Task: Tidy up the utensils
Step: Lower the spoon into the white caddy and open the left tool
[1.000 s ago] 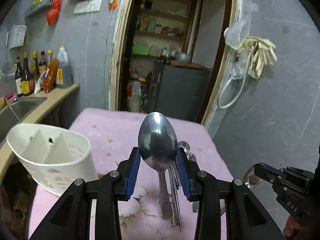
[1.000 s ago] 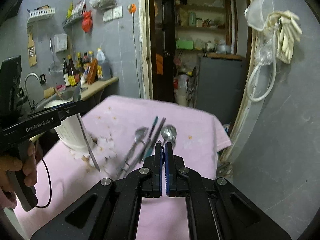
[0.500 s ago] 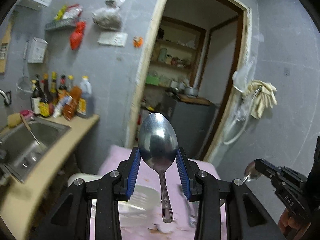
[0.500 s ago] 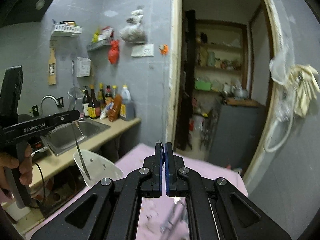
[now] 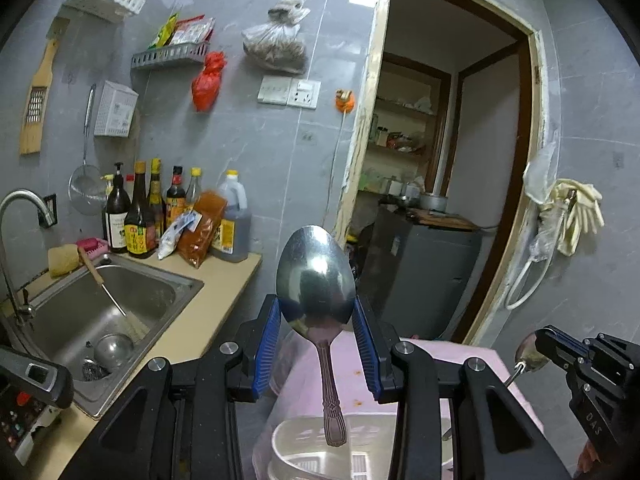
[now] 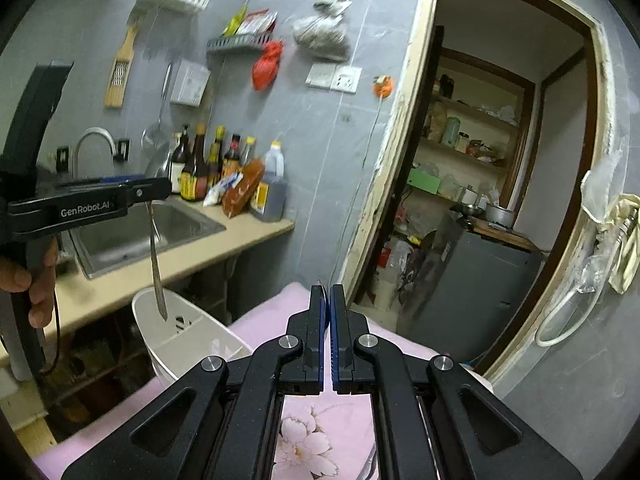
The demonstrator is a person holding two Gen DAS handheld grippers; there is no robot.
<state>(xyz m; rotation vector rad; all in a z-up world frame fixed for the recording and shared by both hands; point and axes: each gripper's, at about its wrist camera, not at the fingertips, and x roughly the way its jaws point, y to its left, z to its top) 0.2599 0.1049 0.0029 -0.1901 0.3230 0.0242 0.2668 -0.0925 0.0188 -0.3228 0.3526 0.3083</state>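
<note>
My left gripper point(image 5: 316, 308) is shut on the bowl of a large steel spoon point(image 5: 316, 280), whose handle hangs down over the white plastic utensil holder point(image 5: 360, 444). In the right wrist view the same left gripper point(image 6: 152, 190) carries the spoon point(image 6: 156, 272) with its handle tip just inside the holder point(image 6: 188, 332). My right gripper point(image 6: 328, 292) is shut. The left wrist view shows this right gripper point(image 5: 548, 342) pinching a smaller spoon point(image 5: 527, 351) at its tip. The holder stands at the left end of a table with a pink flowered cloth point(image 6: 312, 440).
Left of the table a beige counter holds a steel sink point(image 5: 100, 304) and several sauce bottles point(image 5: 140, 216). Behind the table is an open doorway with a grey cabinet point(image 5: 420, 280). A person's hand point(image 6: 36, 280) grips the left gripper's handle.
Both grippers have risen and swung left, toward the holder. The big spoon's handle now hangs over the holder. The loose utensils on the cloth have dropped out of view.
</note>
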